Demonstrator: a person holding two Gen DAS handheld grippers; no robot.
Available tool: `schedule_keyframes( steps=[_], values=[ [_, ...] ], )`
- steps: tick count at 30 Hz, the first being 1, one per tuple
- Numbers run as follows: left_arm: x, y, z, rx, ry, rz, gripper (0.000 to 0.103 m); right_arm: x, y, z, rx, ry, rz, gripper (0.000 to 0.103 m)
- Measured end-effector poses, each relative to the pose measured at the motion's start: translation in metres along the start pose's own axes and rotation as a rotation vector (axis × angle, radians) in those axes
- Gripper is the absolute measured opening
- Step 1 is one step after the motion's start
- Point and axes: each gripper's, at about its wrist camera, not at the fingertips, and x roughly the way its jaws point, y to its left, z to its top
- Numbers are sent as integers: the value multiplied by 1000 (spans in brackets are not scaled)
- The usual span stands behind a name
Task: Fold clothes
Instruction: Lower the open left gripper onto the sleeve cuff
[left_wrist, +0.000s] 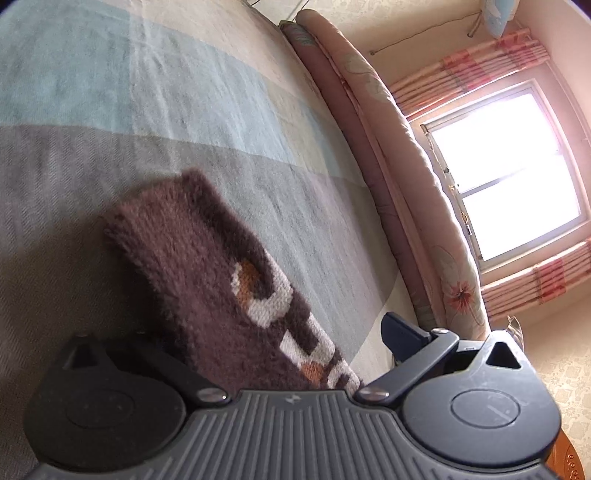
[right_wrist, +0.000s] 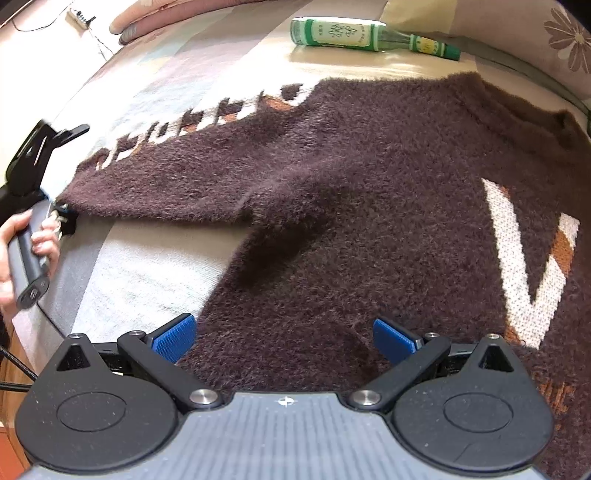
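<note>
Right wrist view shows brown sweater (right_wrist: 369, 206) spread flat on bed (right_wrist: 147, 266), sleeve (right_wrist: 177, 162) reaching left. Right tool (right_wrist: 284, 339) released, hovering above hem; left tool (left_wrist: 258, 332) released, straddling sleeve. Best pinching sleeve cuff, folding across body, smoothing flat.

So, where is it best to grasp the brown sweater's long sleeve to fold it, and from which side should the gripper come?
Probably at the cuff end of the sleeve, which lies stretched flat on the bedcover with free edges. The open left gripper already straddles it; come in low along the sleeve, one finger under an edge, so only one layer is pinched. The sweater body lies spread flat.
</note>
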Motion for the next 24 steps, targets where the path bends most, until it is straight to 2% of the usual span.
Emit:
schedule_keyframes(
  steps=[6, 11, 14, 17, 19, 21, 22, 24],
  values=[
    [-1, 1, -3, -52, 9, -30, 102, 0, -1, 0, 10, -6, 8, 103],
    [1, 0, -8, -21, 1, -33, 102, 1, -1, 0, 25, -3, 11, 103],
    [0, 5, -1, -103, -3, -47, 101, -2, 0, 0, 2, -15, 7, 103],
    [-5, 15, 0, -224, 7, -109, 101, -2, -3, 0, 17, -14, -3, 103],
    [-10, 26, -5, -305, -20, -132, 98, -1, -5, 0, 37, -13, -7, 103],
    [-16, 38, -8, -377, -64, -138, 88, -2, -6, 0, 46, -14, -10, 103],
    [-18, 42, -9, -399, -76, -139, 87, -2, -6, 0, 45, -16, -10, 103],
    [-17, 46, -11, -414, -78, -131, 77, -2, -5, 1, 41, -20, -9, 103]
  ],
)
